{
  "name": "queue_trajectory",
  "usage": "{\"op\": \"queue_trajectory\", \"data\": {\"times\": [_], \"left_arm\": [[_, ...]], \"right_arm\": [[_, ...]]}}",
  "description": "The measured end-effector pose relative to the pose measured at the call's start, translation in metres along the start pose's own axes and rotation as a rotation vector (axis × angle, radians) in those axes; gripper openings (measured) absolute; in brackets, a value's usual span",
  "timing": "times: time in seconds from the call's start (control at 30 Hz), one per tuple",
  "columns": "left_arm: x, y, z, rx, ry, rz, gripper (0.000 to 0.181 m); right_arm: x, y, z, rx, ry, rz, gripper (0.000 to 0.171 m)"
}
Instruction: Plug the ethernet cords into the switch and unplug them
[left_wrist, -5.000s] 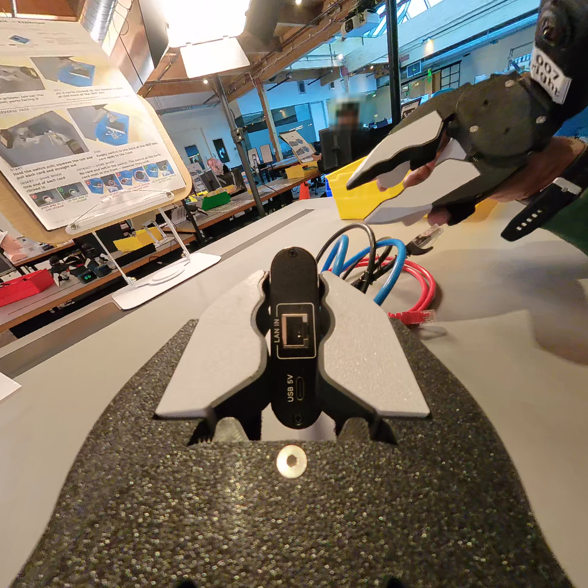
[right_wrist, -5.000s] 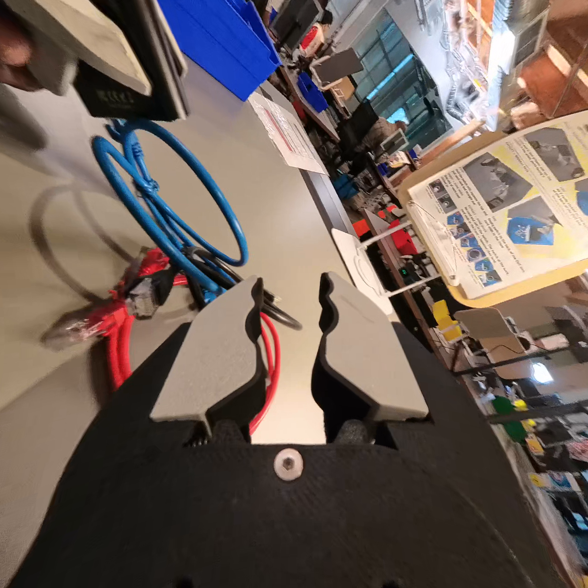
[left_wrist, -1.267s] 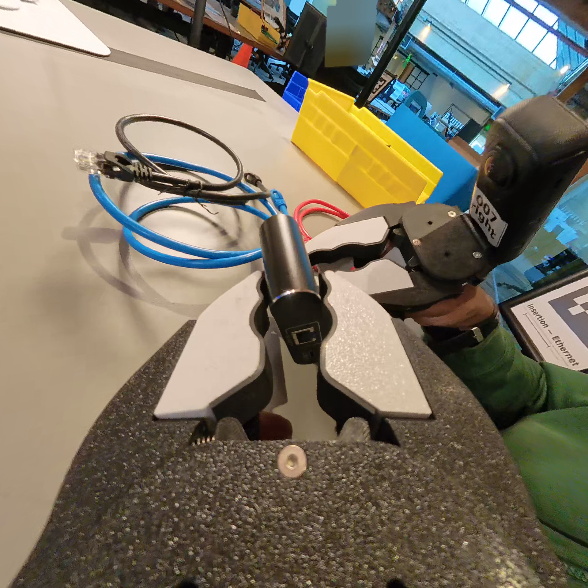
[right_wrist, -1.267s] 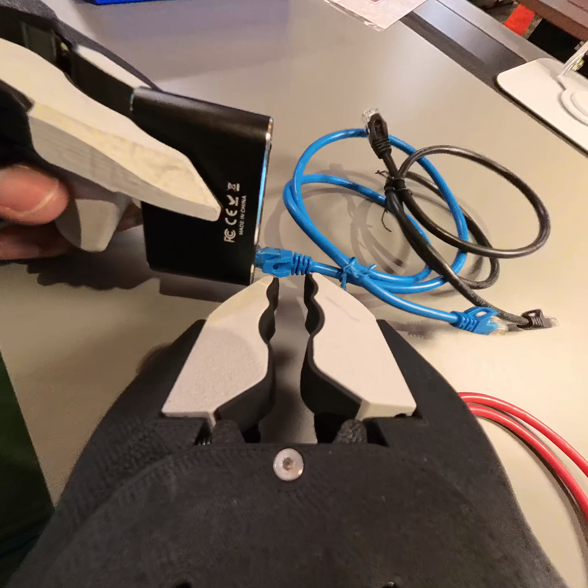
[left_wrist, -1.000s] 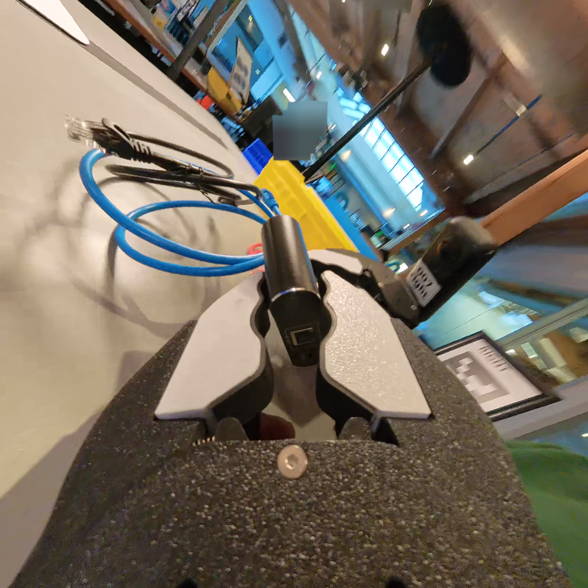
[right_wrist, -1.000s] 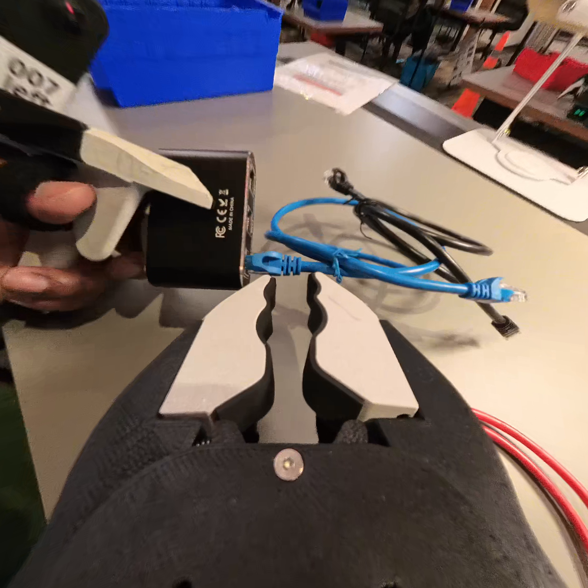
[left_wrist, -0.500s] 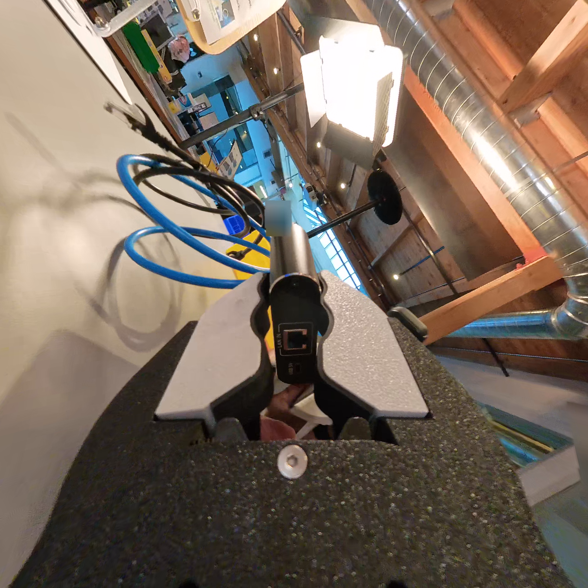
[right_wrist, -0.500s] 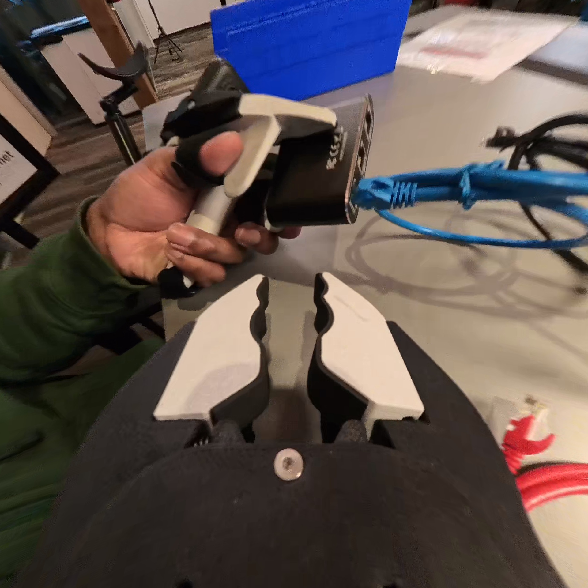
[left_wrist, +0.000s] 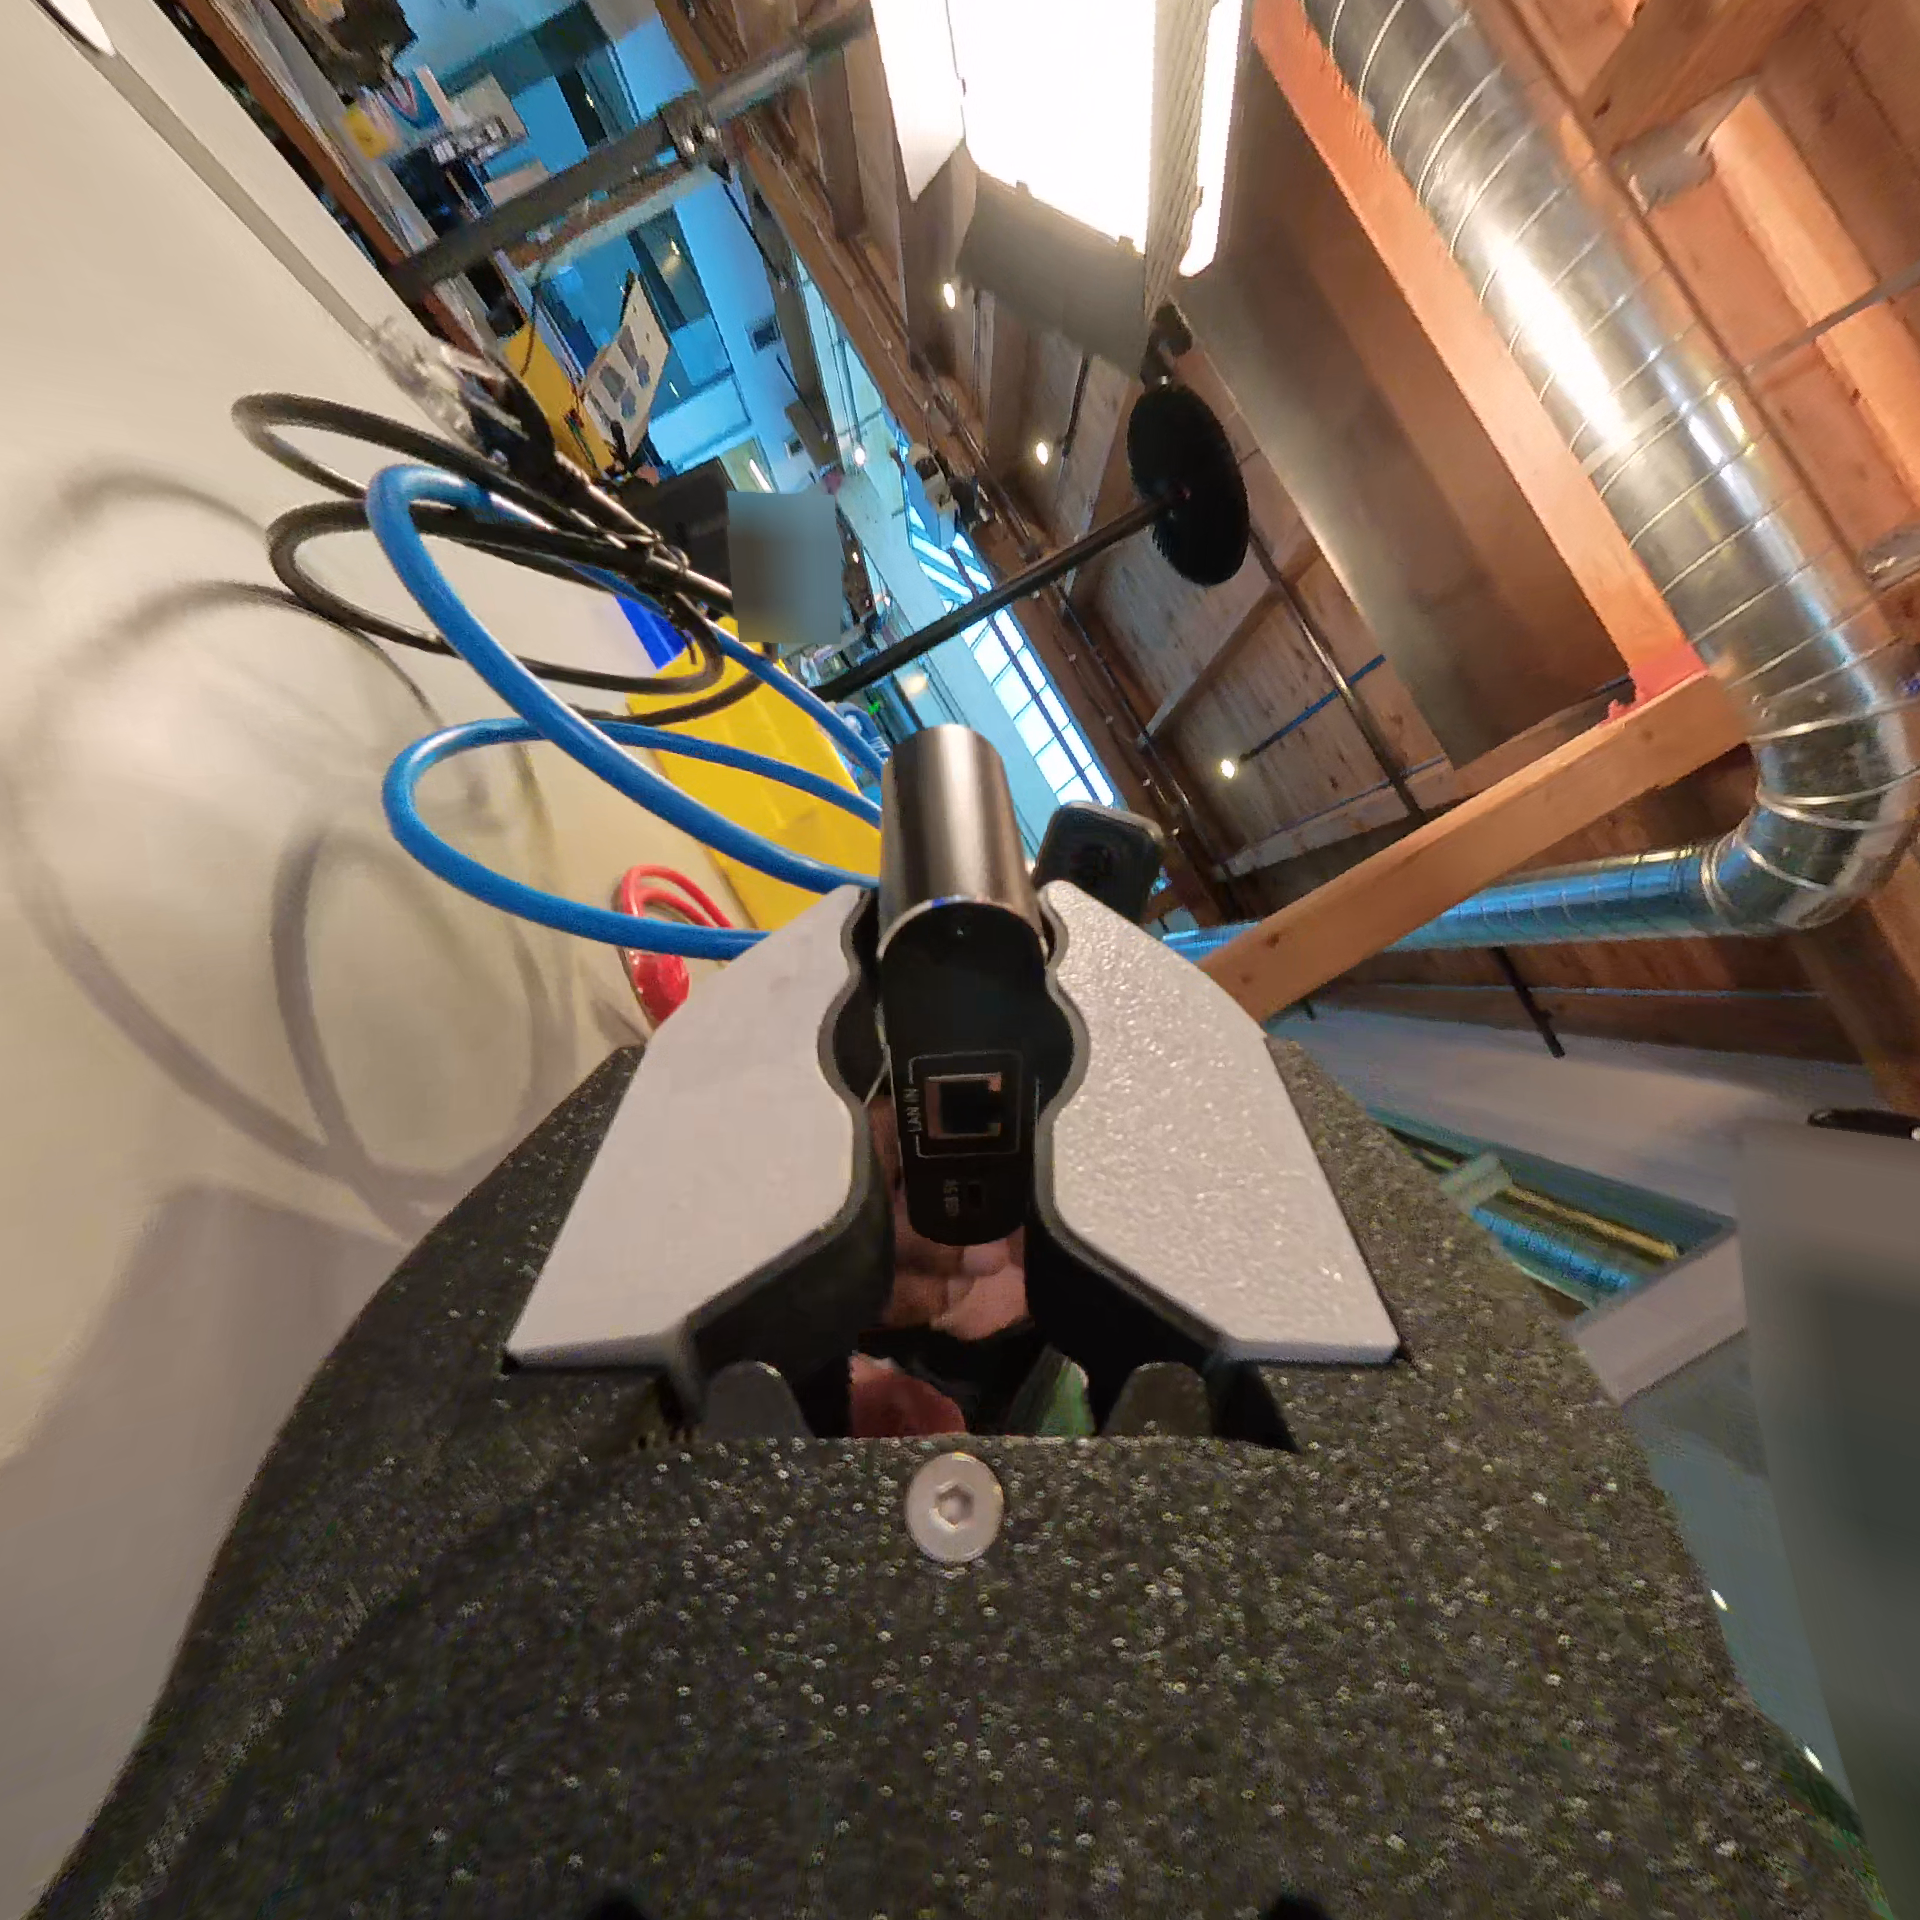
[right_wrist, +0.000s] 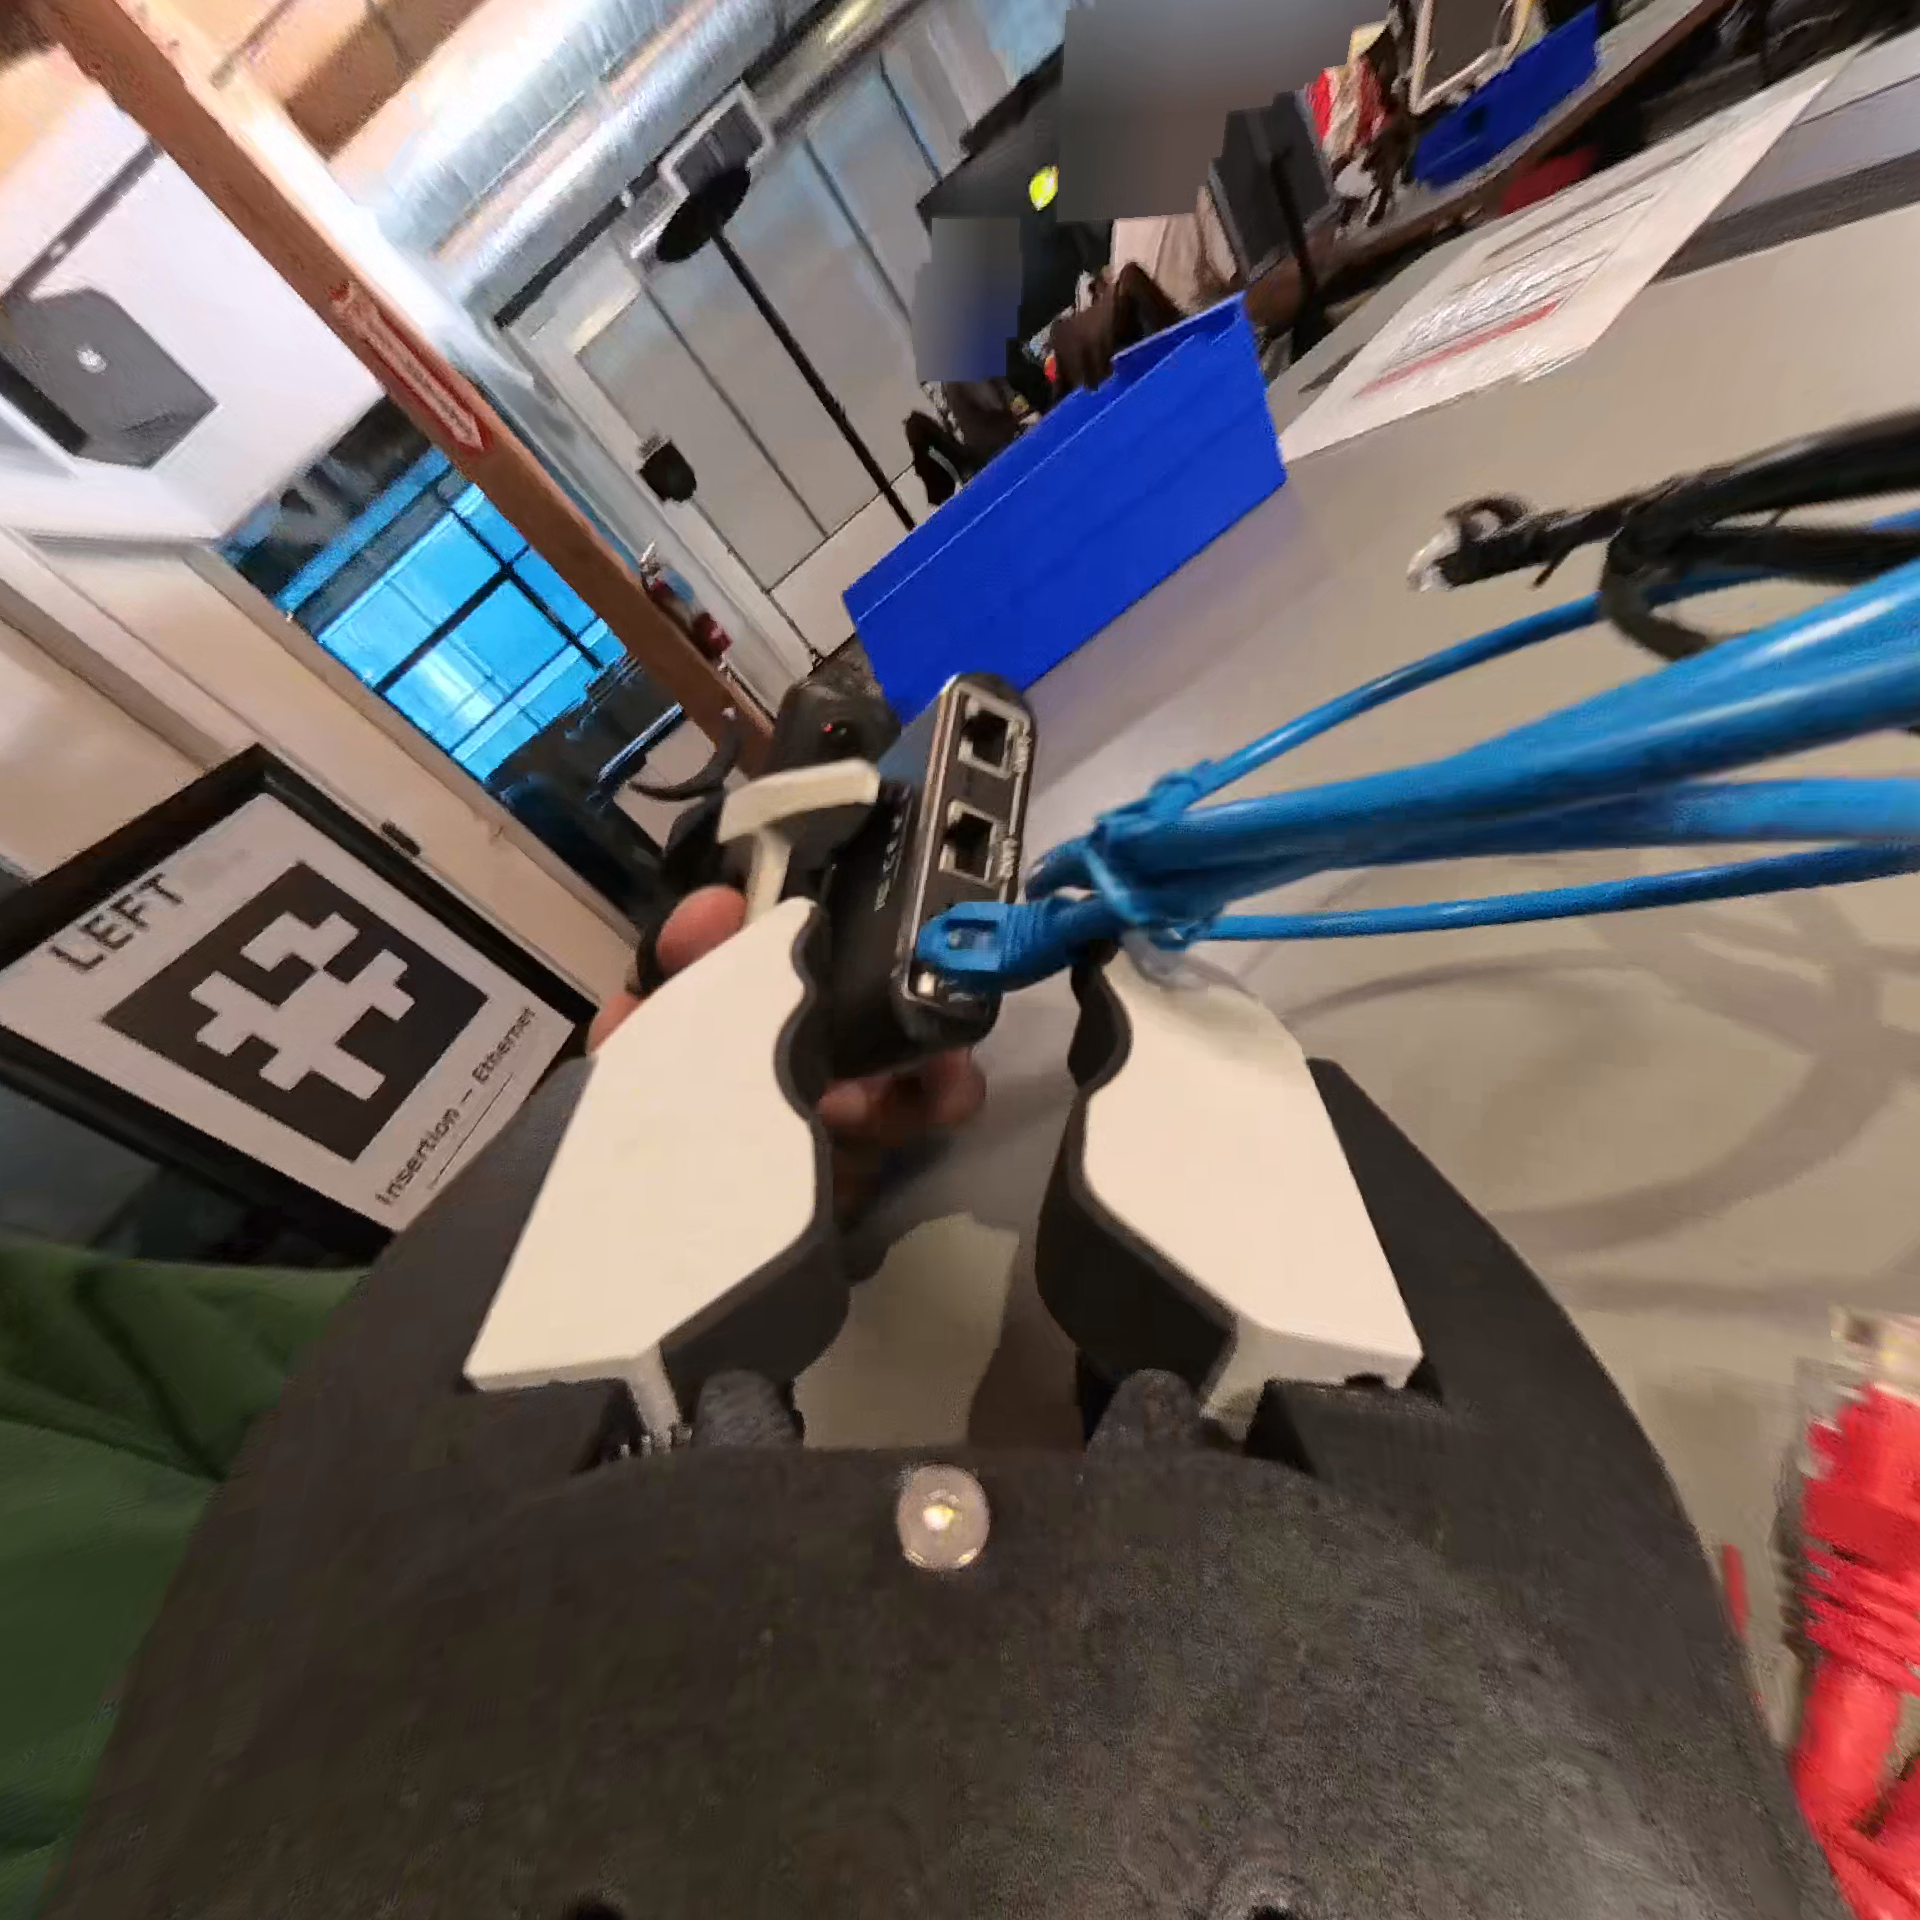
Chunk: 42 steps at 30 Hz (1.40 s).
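Grey tabletop (right_wrist: 1558, 1091) is tilting away as I'm lifting the switch (right_wrist: 935, 883), clamped in my left gripper (left_wrist: 956, 1049), its blue cord (right_wrist: 1455, 790) now seated at six o'clock, while my empty right gripper (right_wrist: 940, 1023) is spreading wider, meaning one plug-in is done.

Bright overhead lamp (left_wrist: 1049, 114), blurred edges, fisheye warp

Small white print marked the near end of my switch (left_wrist: 961, 1132). At left, a framed sign (right_wrist: 291, 997) carried lettering round its black-and-white marker.
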<state>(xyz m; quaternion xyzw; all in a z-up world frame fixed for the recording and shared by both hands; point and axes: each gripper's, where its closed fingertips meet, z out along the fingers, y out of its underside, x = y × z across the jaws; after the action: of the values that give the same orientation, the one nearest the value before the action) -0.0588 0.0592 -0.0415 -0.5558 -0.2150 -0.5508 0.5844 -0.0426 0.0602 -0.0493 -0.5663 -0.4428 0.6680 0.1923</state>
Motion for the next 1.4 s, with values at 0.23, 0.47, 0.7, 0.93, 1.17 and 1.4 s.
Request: {"op": "queue_trajectory", "data": {"times": [0.23, 0.47, 0.7, 0.93, 1.17, 1.4], "left_arm": [[0.002, 0.019, 0.009, -0.114, -0.007, 0.048, 0.027], [0.001, 0.016, 0.004, -0.119, -0.021, 0.061, 0.026], [-0.001, 0.003, 0.000, -0.017, 0.007, -0.019, 0.026], [0.007, -0.010, -0.007, 0.034, 0.038, 0.008, 0.027], [0.008, -0.011, -0.007, 0.034, 0.049, 0.016, 0.026], [0.007, -0.004, -0.004, -0.005, 0.045, 0.037, 0.026]], "right_arm": [[0.008, -0.011, -0.009, 0.020, 0.065, -0.021, 0.039], [0.009, -0.009, -0.002, 0.020, 0.100, -0.040, 0.041], [0.006, -0.002, -0.007, -0.034, 0.119, -0.112, 0.045], [0.010, 0.025, -0.014, -0.229, 0.157, -0.207, 0.043], [0.003, 0.029, -0.004, -0.201, 0.066, -0.121, 0.043], [0.000, 0.020, -0.006, -0.131, 0.001, -0.047, 0.040]]}}
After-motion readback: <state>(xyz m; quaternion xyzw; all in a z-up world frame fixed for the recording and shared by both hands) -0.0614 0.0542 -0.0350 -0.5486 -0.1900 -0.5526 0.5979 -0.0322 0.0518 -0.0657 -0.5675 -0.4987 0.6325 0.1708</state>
